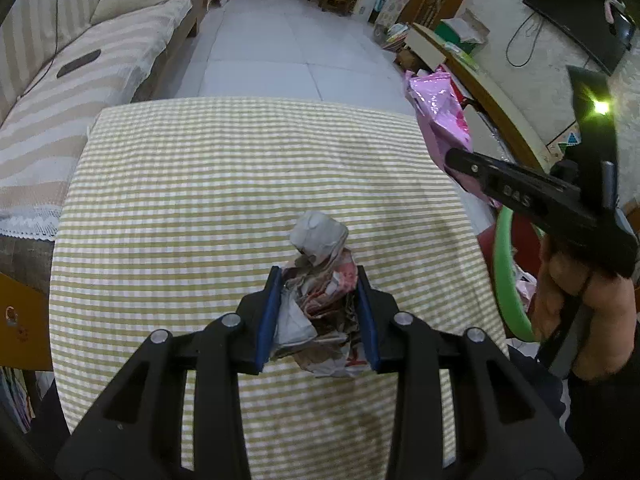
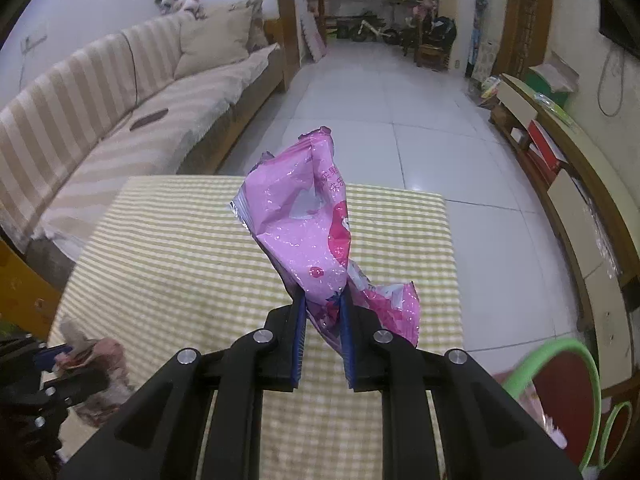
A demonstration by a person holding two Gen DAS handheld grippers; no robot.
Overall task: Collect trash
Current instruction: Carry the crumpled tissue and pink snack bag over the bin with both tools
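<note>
My left gripper (image 1: 318, 280) is shut on a crumpled wad of paper trash (image 1: 320, 280), grey, white and pink, held just above the checked tablecloth (image 1: 200, 200). My right gripper (image 2: 323, 300) is shut on a shiny pink snack wrapper (image 2: 300, 220) and holds it up above the table (image 2: 180, 240). In the left wrist view the right gripper (image 1: 452, 158) is at the right, past the table edge, with the pink wrapper (image 1: 440, 120) in it. In the right wrist view the left gripper with its paper wad (image 2: 92, 364) is at the lower left.
A green-rimmed bin (image 2: 560, 380) with a red inside stands right of the table; it also shows in the left wrist view (image 1: 508, 280). A striped sofa (image 1: 80, 80) runs along the left. A low TV cabinet (image 2: 560, 160) lines the right wall. Tiled floor (image 2: 400, 120) lies beyond.
</note>
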